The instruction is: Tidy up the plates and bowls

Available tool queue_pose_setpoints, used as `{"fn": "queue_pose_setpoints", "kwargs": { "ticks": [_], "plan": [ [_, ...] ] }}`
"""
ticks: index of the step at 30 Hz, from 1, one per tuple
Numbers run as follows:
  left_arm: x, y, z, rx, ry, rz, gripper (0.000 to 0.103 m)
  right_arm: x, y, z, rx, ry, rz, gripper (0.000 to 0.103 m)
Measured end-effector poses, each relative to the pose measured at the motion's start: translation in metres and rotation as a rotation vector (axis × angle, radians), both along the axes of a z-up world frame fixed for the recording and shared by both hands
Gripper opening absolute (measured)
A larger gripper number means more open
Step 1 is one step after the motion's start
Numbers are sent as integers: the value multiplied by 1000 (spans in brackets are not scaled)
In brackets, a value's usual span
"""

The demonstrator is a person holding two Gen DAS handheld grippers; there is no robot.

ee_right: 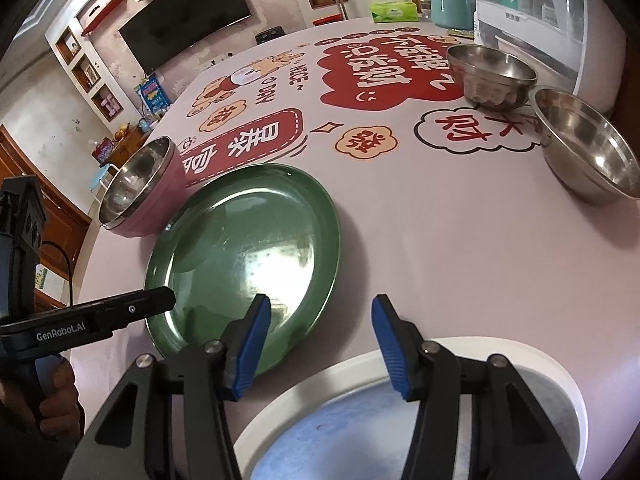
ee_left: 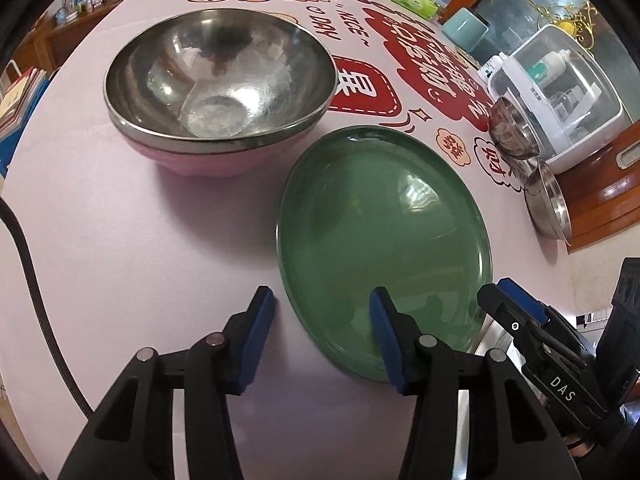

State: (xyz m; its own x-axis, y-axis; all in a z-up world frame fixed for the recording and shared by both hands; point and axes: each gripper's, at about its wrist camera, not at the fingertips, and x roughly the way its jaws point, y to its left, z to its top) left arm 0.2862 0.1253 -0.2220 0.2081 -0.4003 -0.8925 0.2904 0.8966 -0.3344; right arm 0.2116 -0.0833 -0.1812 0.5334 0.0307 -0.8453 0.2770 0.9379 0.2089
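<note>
A green plate (ee_left: 380,236) lies flat on the table, also in the right wrist view (ee_right: 244,256). A steel bowl with a pink outside (ee_left: 218,92) stands just behind it, seen too at the left in the right wrist view (ee_right: 138,186). My left gripper (ee_left: 320,340) is open and empty, its right finger over the plate's near rim. My right gripper (ee_right: 320,344) is open and empty, above a white-rimmed plate (ee_right: 440,364) at the near edge. Two steel bowls (ee_right: 490,74) (ee_right: 588,152) stand at the far right.
The table has a pink cloth (ee_right: 440,240) with red and white print. A white plastic box (ee_left: 560,92), a teal canister (ee_right: 450,6) and a green tissue box (ee_right: 394,10) stand along the far edge. The right gripper shows in the left wrist view (ee_left: 520,316).
</note>
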Motion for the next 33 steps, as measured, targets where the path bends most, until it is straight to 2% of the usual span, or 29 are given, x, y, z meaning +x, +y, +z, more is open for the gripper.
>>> {"fn": "queue_pose_setpoints", "kwargs": {
  "ticks": [3,6,28,33],
  "plan": [
    [0,-1,0,3,-2,-12,35,2,2,-1,-29,15,10,53],
    [0,0,0,6,-2,-11,32,4,5,-2,-49,29,18,53],
    [-1,-1,0,23,-11,-18,31,10,15,-2,-55,52,90,48],
    [-1,-1,0,25,-12,-19,31,16,16,-8,-57,70,103,42]
  ]
}}
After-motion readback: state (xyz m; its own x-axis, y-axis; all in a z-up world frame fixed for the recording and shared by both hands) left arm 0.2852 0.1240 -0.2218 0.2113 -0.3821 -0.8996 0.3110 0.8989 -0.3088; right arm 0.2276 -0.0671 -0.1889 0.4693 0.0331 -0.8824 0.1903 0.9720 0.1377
